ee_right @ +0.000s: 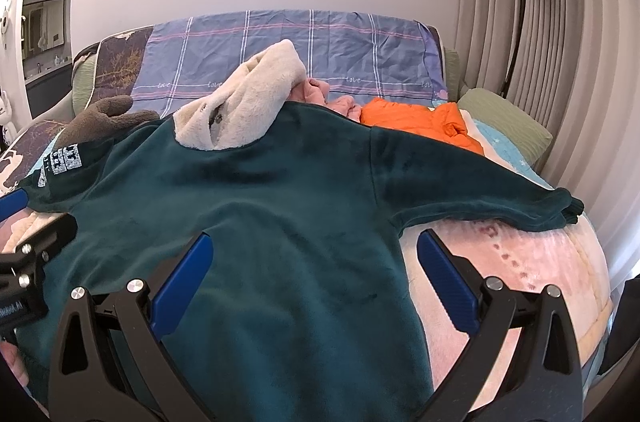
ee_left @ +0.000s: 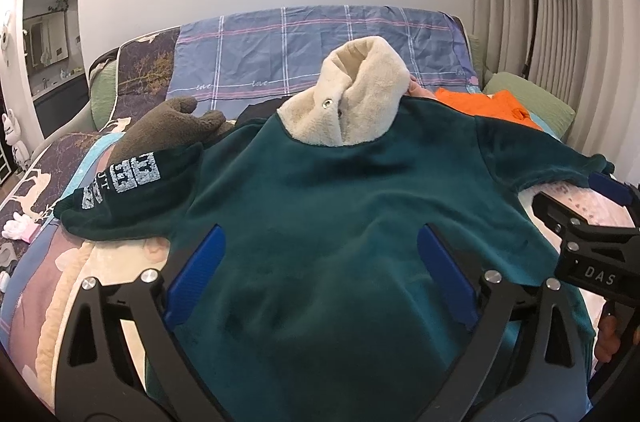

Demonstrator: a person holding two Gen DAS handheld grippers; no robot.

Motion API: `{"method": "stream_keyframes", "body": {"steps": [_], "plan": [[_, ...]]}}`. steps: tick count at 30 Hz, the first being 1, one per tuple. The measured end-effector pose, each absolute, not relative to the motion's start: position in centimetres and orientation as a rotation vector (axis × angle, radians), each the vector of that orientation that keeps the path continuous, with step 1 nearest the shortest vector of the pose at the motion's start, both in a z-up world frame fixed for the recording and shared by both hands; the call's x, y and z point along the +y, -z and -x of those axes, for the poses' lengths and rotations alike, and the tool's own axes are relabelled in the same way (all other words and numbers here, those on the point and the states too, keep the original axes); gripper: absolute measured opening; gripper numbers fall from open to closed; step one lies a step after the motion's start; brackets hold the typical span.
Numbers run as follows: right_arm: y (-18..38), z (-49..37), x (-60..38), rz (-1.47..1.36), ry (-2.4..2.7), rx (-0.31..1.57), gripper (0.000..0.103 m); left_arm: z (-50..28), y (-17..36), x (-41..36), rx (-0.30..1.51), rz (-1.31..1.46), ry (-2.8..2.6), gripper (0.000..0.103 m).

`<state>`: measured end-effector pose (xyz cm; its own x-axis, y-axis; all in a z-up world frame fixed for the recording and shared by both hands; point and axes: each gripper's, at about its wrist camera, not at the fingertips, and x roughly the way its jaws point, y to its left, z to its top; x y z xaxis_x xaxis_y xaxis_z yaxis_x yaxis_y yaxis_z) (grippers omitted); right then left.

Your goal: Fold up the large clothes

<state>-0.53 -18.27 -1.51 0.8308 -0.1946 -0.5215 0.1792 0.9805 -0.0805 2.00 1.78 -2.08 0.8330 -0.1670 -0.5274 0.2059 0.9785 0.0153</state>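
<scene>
I held both grippers, left [ee_left: 320, 278] and right [ee_right: 312, 278], fingers spread wide and empty, over the green fleece pullover [ee_left: 340, 222] lying flat on the bed [ee_right: 520, 262]; thick pile risked bunching.

Count: 1 dark green fleece pullover [ee_left: 340, 206] with 1 cream collar [ee_left: 360, 98], 2 sleeves. 1 orange garment [ee_right: 420, 120]. 1 pink garment [ee_right: 320, 94]. 1 grey-brown plush item [ee_left: 168, 126]. 1 plaid blue sheet [ee_left: 300, 46]. 1 black floor lamp [ee_right: 520, 2]. 2 claws: left claw [ee_left: 320, 278], right claw [ee_right: 312, 278], 2 blue pads each.
</scene>
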Motion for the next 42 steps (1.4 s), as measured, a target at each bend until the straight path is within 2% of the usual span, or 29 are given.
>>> {"method": "stream_keyframes", "body": {"steps": [12,25,29,32,38,42], "plan": [[2.2,-0.1,-18.1,0.039,0.196,0.576,0.102,-3.1,2.6,2.7,0.579,-0.044,0.190,0.089],[3.8,-0.7,-18.9,0.053,0.218,0.622,0.102,-5.3,4.0,5.9,0.620,-0.003,0.135,0.090],[4.9,-0.7,-19.8,0.072,0.244,0.654,0.102,-7.9,5.5,12.0,0.661,0.073,-0.005,0.091],[6.0,-0.8,-20.8,0.069,0.268,0.686,0.102,-10.7,7.3,19.7,0.700,0.210,-0.142,0.091],[7.6,-1.1,-21.7,0.057,0.289,0.748,0.102,-15.6,13.5,36.3,0.759,0.685,-0.243,0.089],[7.5,-1.4,-21.2,0.105,0.309,0.750,0.102,-16.9,16.8,43.9,0.698,0.999,-0.310,0.089]]}}
